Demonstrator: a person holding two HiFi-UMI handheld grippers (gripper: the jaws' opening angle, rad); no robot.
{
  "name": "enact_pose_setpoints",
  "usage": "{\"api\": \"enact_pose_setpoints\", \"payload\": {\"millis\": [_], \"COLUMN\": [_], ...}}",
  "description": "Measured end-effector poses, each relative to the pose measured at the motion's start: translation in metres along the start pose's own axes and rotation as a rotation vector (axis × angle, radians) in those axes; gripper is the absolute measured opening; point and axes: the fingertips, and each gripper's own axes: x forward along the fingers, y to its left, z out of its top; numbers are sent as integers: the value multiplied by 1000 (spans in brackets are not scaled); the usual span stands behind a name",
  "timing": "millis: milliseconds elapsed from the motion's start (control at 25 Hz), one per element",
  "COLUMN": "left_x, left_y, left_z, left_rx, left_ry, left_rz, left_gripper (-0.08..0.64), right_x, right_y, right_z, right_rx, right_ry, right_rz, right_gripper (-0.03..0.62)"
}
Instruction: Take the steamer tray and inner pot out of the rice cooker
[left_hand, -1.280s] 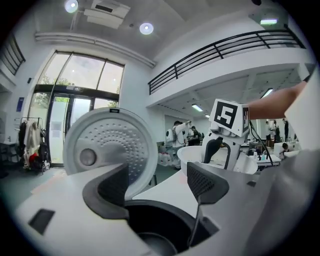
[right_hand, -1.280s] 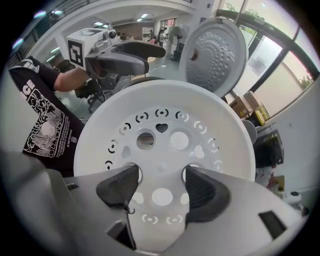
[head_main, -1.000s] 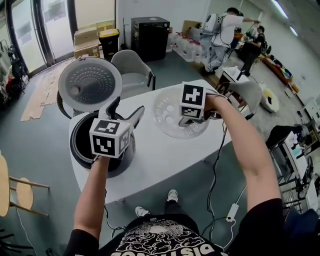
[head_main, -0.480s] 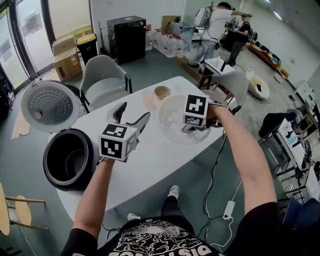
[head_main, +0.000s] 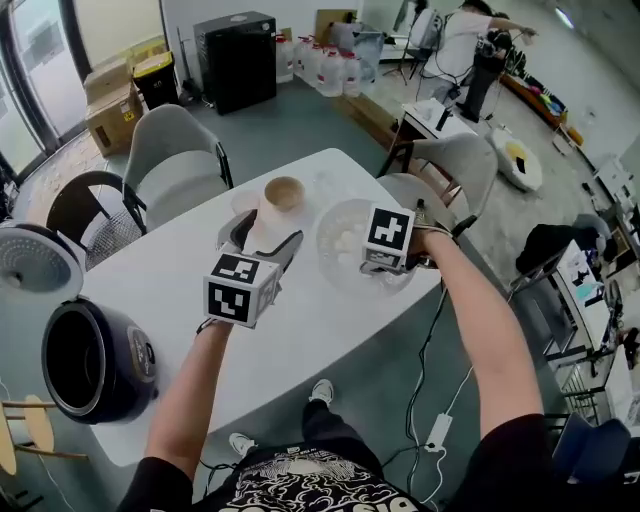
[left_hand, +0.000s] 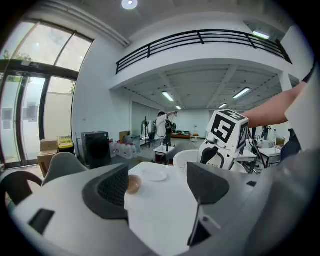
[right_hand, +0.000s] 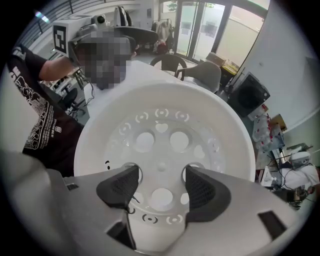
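Note:
The black rice cooker (head_main: 95, 365) stands at the table's left end, its lid (head_main: 35, 262) up; the inside is dark and the inner pot cannot be made out. A translucent white steamer tray (head_main: 340, 240) with round holes hangs over the right part of the table. My right gripper (head_main: 385, 268) points down into the tray (right_hand: 162, 135) and carries it; its pads (right_hand: 120, 186) sit by the near rim, and the exact hold is hidden. Over the table's middle, my left gripper (head_main: 262, 235) is open and empty, with bare table between its jaws (left_hand: 157, 182).
A small wooden bowl (head_main: 283, 192) and a flat white plate (left_hand: 155, 175) sit at the far side of the white table (head_main: 150, 290). Grey chairs (head_main: 170, 165) stand behind it. People work in the far room.
Both grippers have swung right, away from the cooker, and sunk a little. The steamer tray travelled with the right gripper. The cooker has slid to the view's left edge.

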Motion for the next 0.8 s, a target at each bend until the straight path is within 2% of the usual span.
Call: {"api": "enact_pose_setpoints", "payload": {"millis": [200,400,600,680,800], "left_x": [101,176,226,236,245], "left_y": [-4,-19,-20,-20,-24], "left_z": [-20,-45,-69,-74,-80], "left_rx": [-22,-51,-78,-82,-84], "left_ry": [48,104,162,176,200], "left_rz": [-19,-28,-30,-30,-17], "left_gripper": [357,357,357,357,357], "right_x": [57,111,149,158,165], "right_y": [-77,-130,-169,-175,-179], "right_z": [-41,-83,-106,-118,-126], "right_rx": [33,57,71,75,44], "right_ry": [4,14,41,79,83], "right_rz": [27,25,28,33,39], "right_gripper": [308,308,310,310,310]}}
